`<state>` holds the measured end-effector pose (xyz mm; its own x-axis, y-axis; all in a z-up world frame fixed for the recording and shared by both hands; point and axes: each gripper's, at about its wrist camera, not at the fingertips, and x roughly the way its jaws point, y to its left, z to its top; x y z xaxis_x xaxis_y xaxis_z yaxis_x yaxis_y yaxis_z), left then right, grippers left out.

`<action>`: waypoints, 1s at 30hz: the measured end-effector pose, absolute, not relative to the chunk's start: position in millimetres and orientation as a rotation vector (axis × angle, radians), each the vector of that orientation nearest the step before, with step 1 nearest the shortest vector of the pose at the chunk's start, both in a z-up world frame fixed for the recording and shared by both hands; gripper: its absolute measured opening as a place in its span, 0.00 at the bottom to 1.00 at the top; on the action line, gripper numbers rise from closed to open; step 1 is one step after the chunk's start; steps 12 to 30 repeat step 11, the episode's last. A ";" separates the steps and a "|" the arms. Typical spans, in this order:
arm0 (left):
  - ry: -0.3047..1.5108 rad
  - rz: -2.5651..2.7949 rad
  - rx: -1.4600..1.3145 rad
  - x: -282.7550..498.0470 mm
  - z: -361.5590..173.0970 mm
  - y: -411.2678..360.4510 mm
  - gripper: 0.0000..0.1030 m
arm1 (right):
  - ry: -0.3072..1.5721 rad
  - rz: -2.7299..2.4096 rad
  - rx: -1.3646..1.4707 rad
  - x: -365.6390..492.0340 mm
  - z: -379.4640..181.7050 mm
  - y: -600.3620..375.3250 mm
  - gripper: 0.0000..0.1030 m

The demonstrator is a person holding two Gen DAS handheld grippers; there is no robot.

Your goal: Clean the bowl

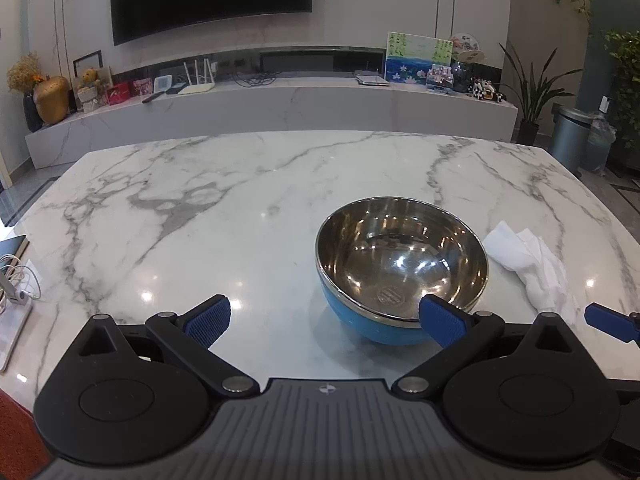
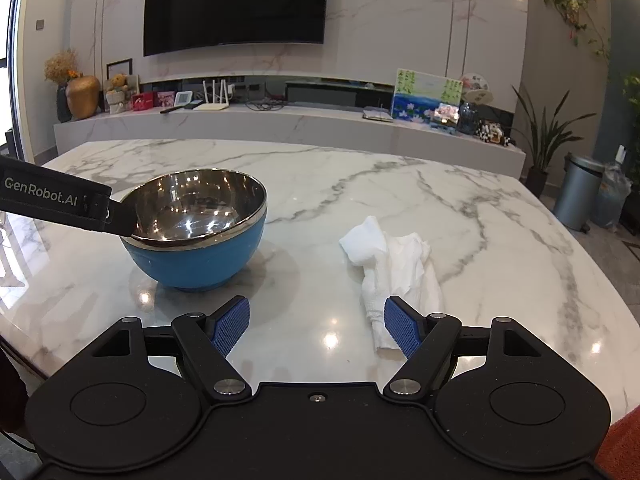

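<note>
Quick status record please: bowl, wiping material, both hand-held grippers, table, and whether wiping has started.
bowl: blue outside, steel inside, upright on the table, looks empty
wipe: crumpled white paper towel, lying to the right of the bowl, apart from it
left hand-held gripper: open, one finger at the bowl's near rim, nothing clamped
right hand-held gripper: open, one finger beside the towel's near end, not gripping
table: white marble
wiping: not yet begun

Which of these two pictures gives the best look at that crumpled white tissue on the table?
The right wrist view: the tissue lies whole and near the middle, just ahead of the open right gripper. The left wrist view shows it off toward the right edge, beside the bowl.
</note>
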<state>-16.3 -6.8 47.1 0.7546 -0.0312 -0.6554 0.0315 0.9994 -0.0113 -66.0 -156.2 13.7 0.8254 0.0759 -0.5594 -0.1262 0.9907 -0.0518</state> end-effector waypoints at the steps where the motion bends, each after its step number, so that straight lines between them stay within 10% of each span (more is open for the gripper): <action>1: 0.716 -0.036 0.000 -16.5 46.9 -7.1 0.99 | 0.590 0.108 -0.088 -66.3 13.9 -156.2 0.70; 30: 0.723 -0.052 -0.009 -18.9 47.2 -7.4 0.99 | 0.592 0.119 -0.093 -68.2 13.9 -155.9 0.70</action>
